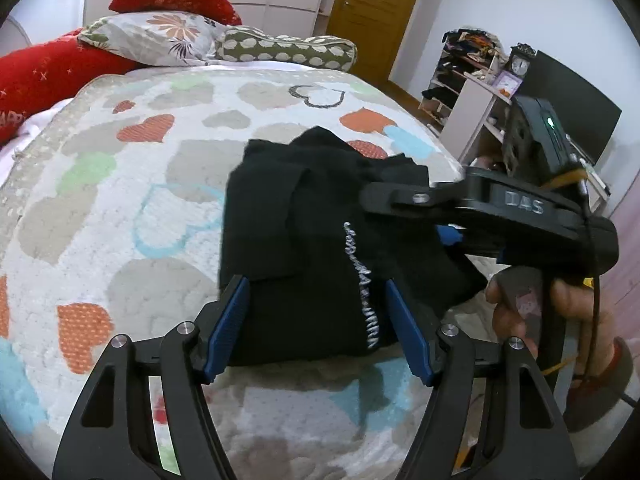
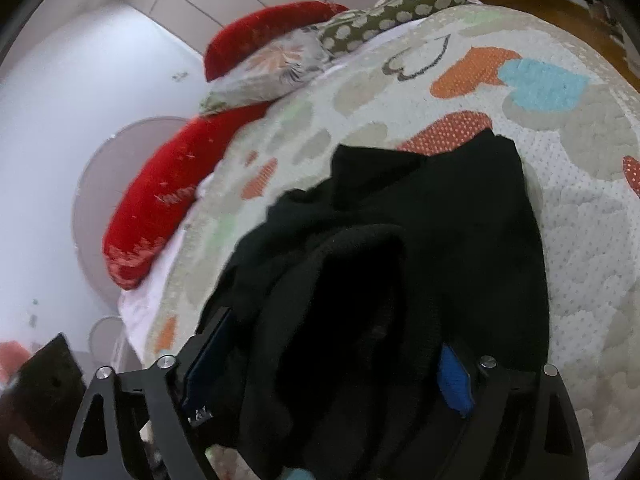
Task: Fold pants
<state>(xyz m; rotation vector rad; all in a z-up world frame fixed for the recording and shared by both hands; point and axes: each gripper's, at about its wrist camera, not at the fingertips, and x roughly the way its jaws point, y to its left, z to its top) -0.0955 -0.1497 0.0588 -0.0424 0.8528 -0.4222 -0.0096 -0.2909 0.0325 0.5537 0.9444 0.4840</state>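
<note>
One pair of black knit pants (image 1: 304,240) lies folded into a thick bundle on the near part of a bed, on a white textured bedspread (image 1: 120,200) patterned with hearts in orange, grey, green and pale blue. A line of white stitched lettering runs down the fabric; it is too blurred to read. Two black two-finger grippers with blue pads are at work. The left gripper (image 1: 318,320) stands wide open, its two pads either side of the bundle's near end and not pressing on it. The right gripper (image 2: 332,364) is also spread wide, with dark cloth heaped between and over its fingers; whether the pads touch the cloth cannot be told. In the left view its body carries raised letters reading "DAS", and a hand (image 1: 532,312) grips its handle. At the head of the bed lie four pillows: two red (image 1: 52,76), one floral (image 1: 156,40) and one olive with pale dots (image 1: 288,48). One small clock (image 1: 520,65) stands on a shelf unit.
</note>
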